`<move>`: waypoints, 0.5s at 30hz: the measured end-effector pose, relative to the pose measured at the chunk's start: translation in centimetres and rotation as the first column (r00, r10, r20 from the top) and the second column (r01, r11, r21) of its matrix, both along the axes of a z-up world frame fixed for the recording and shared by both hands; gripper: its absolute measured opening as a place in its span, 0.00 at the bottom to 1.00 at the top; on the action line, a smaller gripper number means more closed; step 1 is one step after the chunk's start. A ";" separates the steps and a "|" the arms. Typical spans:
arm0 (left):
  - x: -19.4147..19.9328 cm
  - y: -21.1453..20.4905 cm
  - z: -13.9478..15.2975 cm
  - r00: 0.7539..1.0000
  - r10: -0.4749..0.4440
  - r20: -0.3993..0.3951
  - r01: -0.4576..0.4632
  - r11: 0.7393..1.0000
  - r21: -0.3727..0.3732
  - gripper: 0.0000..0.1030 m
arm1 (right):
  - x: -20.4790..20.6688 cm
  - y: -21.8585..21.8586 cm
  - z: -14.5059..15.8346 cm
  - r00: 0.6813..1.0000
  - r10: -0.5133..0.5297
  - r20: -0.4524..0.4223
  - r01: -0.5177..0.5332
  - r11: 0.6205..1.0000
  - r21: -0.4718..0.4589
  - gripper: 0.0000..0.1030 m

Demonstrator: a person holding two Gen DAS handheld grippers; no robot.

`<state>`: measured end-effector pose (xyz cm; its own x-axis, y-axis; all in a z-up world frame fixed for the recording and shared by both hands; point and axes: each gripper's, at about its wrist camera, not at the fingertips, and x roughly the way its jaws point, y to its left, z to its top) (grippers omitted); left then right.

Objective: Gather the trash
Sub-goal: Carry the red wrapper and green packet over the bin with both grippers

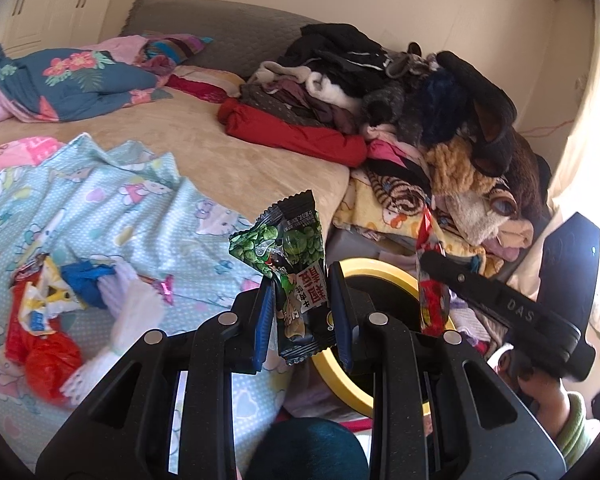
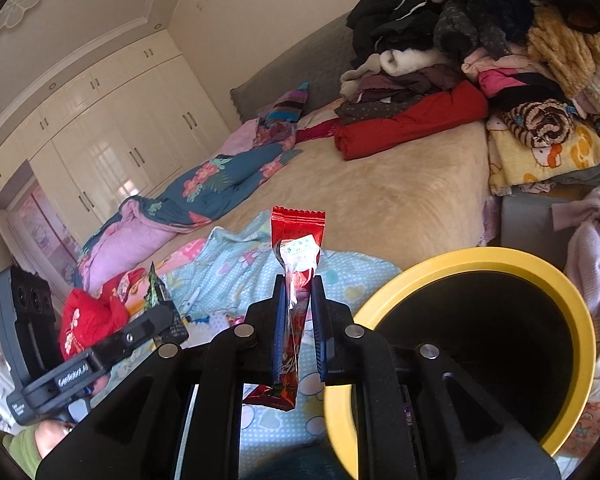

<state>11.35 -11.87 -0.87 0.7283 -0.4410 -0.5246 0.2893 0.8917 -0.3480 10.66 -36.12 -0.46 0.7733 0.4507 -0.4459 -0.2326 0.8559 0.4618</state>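
Note:
My left gripper [image 1: 300, 292] is shut on a green and black snack packet [image 1: 292, 264], held upright above the bed's edge. My right gripper [image 2: 298, 300] is shut on a red snack wrapper [image 2: 298, 240], also upright. A black bin with a yellow rim [image 2: 460, 264] stands right of the right gripper, below it; in the left wrist view that yellow rim [image 1: 380, 270] lies just behind the packet. The right gripper [image 1: 432, 272] with its red wrapper [image 1: 432, 300] shows at right in the left wrist view. More crumpled red and yellow wrappers [image 1: 40, 320] lie on the light blue cartoon blanket [image 1: 100, 200].
A beige bed [image 2: 400, 188] carries a heap of clothes [image 1: 380, 88] at the far right and a floral quilt [image 1: 68, 80] at the far left. White wardrobes [image 2: 112, 132] line the wall. A hand in a green sleeve [image 1: 568, 420] holds the right gripper. A knee fills the bottom.

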 end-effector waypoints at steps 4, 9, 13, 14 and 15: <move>0.0 -1.5 -0.4 1.000 -0.031 -0.004 0.031 0.999 0.012 0.19 | 0.1 -1.1 -0.2 1.000 -0.028 0.000 0.028 1.000 -0.004 0.12; 0.0 -3.0 -1.0 0.998 -0.064 -0.015 0.064 0.998 0.020 0.19 | 0.3 -2.3 -0.4 0.998 -0.060 -0.004 0.060 0.998 -0.001 0.12; 0.1 -4.2 -1.5 0.996 -0.089 -0.024 0.090 0.995 0.031 0.19 | 0.4 -3.3 -0.6 0.996 -0.085 -0.011 0.086 0.996 0.000 0.12; 0.1 -4.4 -1.7 0.995 -0.095 -0.026 0.096 0.995 0.032 0.19 | 0.4 -3.6 -0.7 0.995 -0.095 -0.013 0.095 0.996 -0.003 0.12; 0.1 -4.8 -1.9 0.994 -0.102 -0.029 0.103 0.994 0.035 0.19 | 0.4 -3.9 -0.7 0.994 -0.105 -0.015 0.105 0.994 -0.008 0.12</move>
<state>11.50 -16.63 -2.75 0.6654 -0.4932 -0.5604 0.3710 0.8699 -0.3251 11.09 -40.03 -1.20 0.8095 0.3642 -0.4605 -0.1343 0.8784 0.4586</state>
